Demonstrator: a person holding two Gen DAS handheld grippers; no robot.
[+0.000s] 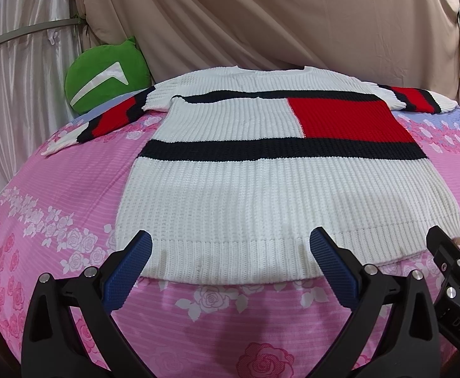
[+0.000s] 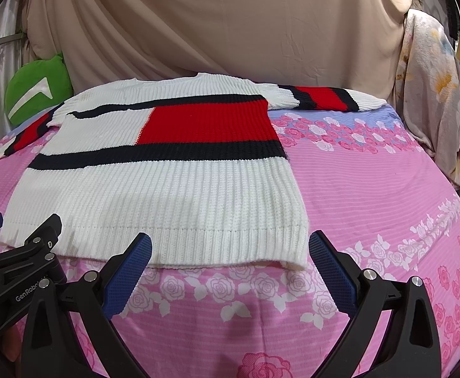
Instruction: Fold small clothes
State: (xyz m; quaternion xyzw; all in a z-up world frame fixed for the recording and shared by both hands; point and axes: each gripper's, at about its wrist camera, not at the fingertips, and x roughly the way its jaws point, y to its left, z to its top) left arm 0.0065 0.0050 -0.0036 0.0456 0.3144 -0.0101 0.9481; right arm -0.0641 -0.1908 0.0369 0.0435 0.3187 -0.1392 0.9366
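A white knit sweater (image 1: 261, 195) with navy stripes and a red block lies flat on the pink floral bedsheet (image 1: 56, 195), sleeves spread out to both sides. It also shows in the right wrist view (image 2: 154, 189). My left gripper (image 1: 230, 252) is open and empty, its blue-padded fingers hovering over the left part of the sweater's near hem. My right gripper (image 2: 230, 252) is open and empty at the hem's right corner. The right gripper's black frame (image 1: 450, 261) shows at the right in the left wrist view; the left gripper's frame (image 2: 25, 261) shows at the left in the right wrist view.
A green cushion (image 1: 104, 75) leans against the back at the left. Beige and white drapes (image 1: 261, 15) hang behind the bed. A floral cloth (image 2: 431, 88) hangs at the far right. The pink sheet (image 2: 371, 189) stretches right of the sweater.
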